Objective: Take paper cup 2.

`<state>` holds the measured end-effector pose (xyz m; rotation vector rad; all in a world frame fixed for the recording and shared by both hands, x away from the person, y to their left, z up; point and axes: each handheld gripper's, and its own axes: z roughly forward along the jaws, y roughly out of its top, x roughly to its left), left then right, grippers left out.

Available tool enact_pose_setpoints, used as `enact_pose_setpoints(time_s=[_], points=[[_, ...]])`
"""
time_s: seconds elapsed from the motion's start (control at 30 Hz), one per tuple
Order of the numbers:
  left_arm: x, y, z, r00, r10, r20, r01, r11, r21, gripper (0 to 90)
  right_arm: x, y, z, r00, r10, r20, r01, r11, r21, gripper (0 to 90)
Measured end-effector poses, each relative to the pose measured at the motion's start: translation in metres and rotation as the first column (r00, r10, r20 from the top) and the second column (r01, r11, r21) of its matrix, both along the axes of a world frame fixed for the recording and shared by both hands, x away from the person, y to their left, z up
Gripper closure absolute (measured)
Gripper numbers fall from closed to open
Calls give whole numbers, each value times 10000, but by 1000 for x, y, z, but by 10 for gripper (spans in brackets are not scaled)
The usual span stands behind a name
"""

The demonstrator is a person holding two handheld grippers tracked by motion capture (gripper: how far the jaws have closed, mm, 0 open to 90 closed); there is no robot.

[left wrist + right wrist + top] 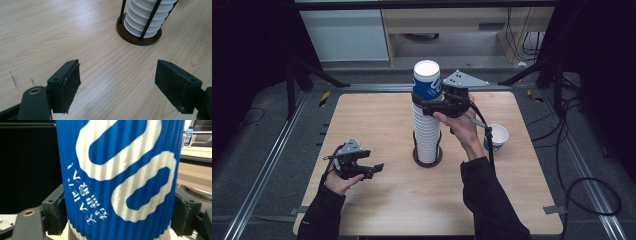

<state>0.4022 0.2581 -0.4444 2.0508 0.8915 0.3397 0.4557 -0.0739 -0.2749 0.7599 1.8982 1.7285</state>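
A tall stack of white ribbed paper cups (427, 135) stands in a holder with a brown round base (428, 161) and black rods, at the middle of the wooden table (382, 120). On top of the stack sits a blue cup (427, 80) with white loops and lettering. My right gripper (428, 102) is shut on this blue cup (120, 177), one pad on each side of its lower part. My left gripper (373, 169) hovers low over the table's left front, open, with bare wood between its pads (67, 85). The stack (147, 17) is ahead and to the right in the left gripper view.
A single white and blue cup (498, 136) stands upright on the table to the right of the stack, just beyond my right forearm. Metal rails run along both sides of the table, and cables lie on the floor at the right.
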Motion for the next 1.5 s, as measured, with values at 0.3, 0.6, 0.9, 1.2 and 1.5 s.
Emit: enact_pose_setpoints(time_s=[0.3, 0.6, 0.9, 1.2, 1.5], points=[[0, 0, -1, 10000, -10, -36, 10, 10000, -2, 200, -3, -1, 15, 9998, 93, 190, -94, 9999, 65, 195], [0, 0, -1, 10000, -30, -52, 30, 10000, 26, 213, -6, -1, 30, 9989, 57, 474, -59, 10000, 45, 198], [0, 0, -1, 10000, 7, -23, -7, 9999, 115, 230, -7, 1, 44, 9973, 67, 733, -78, 9999, 142, 200], [0, 0, 0, 10000, 40, -14, -39, 9999, 124, 242, -12, 2, 60, 9941, -11, 1083, -3, 9999, 127, 201], [-1, 0, 1, 9999, 93, 64, -94, 9996, 258, 280, -24, -17, 69, 9903, -289, 1359, 289, 9996, 17, 201]])
